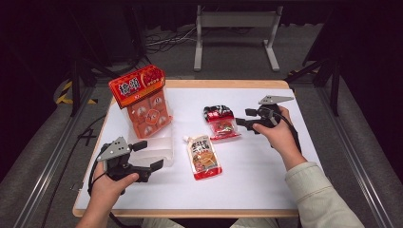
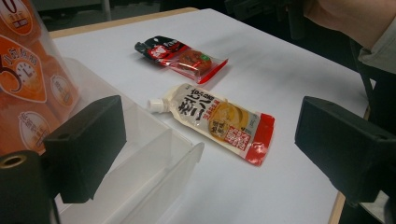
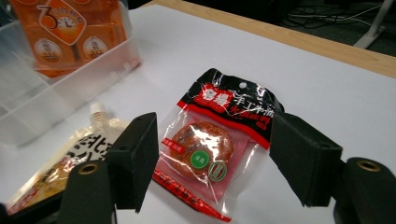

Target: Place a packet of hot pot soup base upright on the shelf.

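Observation:
A red and black snack packet (image 1: 221,122) lies flat right of the table's middle. My right gripper (image 1: 244,118) is open at its right edge. In the right gripper view the packet (image 3: 210,154) lies between and just ahead of the spread jaws of that gripper (image 3: 217,149), untouched. A cream and red spouted pouch (image 1: 204,156) lies flat at the centre, spout toward the back. My left gripper (image 1: 149,156) is open at the front left, beside a clear bin (image 1: 159,148). In the left gripper view the pouch (image 2: 219,123) lies ahead of the open left gripper (image 2: 215,121).
A tall orange bag (image 1: 142,102) stands in the back of the clear bin (image 2: 154,158), whose front compartments look empty. The bag (image 3: 70,32) and bin (image 3: 70,88) sit far left in the right gripper view. Bare white tabletop (image 1: 256,175) lies in front and to the right.

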Motion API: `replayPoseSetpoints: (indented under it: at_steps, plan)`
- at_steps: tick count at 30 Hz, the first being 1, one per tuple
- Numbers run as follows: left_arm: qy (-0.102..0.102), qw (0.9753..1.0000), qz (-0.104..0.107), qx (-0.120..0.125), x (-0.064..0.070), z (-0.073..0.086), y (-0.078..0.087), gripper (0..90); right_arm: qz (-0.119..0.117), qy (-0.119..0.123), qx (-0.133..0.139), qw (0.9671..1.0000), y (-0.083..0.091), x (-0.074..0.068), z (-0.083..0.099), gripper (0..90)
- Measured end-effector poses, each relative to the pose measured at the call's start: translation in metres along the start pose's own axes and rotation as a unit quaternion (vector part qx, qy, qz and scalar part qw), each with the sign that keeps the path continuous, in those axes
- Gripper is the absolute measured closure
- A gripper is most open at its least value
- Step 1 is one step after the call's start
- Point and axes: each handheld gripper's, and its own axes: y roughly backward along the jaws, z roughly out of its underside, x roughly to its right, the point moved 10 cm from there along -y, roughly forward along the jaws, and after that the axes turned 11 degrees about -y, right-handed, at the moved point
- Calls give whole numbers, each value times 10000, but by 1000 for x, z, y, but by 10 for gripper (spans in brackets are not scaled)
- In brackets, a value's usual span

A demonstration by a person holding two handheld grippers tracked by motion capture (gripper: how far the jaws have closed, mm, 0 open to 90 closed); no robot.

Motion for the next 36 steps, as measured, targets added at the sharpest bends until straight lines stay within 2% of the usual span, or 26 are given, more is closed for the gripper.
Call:
replayPoseSetpoints:
  at_steps: [4, 5, 8, 11, 14, 17, 20, 22, 23, 26, 32, 36]
  plan:
    - [26, 10000, -70, -42, 2, 3, 5, 94, 8, -38, -85, 10000, -13, 4, -4, 347]
    - [-21, 9999, -132, -72, 1, 5, 7, 94, 26, -45, -95, 9999, -17, 6, -5, 344]
    - [-69, 9995, -266, -142, 2, 8, 12, 93, 211, 19, -168, 9996, -33, 16, -11, 333]
    - [-106, 9994, -294, -170, 2, 11, 12, 93, 228, -7, -195, 9995, -38, 21, -14, 342]
    - [-72, 9995, -272, -170, 4, 14, 12, 93, 277, -2, -235, 9993, -50, 28, -17, 313]
    - [-125, 9995, -247, -170, 6, 15, 12, 93, 253, 38, -323, 9992, -62, 29, -17, 305]
    - [-179, 9993, -260, -184, 6, 16, 13, 93, 246, -4, -483, 9985, -71, 29, -15, 304]
    - [-154, 9993, -242, -223, 6, 17, 13, 97, 291, 54, -602, 9978, -82, 31, -14, 304]
    - [-99, 9995, -196, -231, 7, 19, 12, 101, 295, 30, -606, 9977, -84, 31, -13, 303]
    - [-106, 9994, -194, -258, 6, 21, 11, 105, 351, -83, -674, 9971, -96, 34, -11, 286]
    - [-86, 9994, -182, -269, 5, 23, 9, 105, 647, -130, -853, 9942, -109, 48, -4, 282]
    - [-94, 9993, -179, -324, 3, 26, 8, 108, 676, -266, -952, 9928, -116, 51, 1, 275]
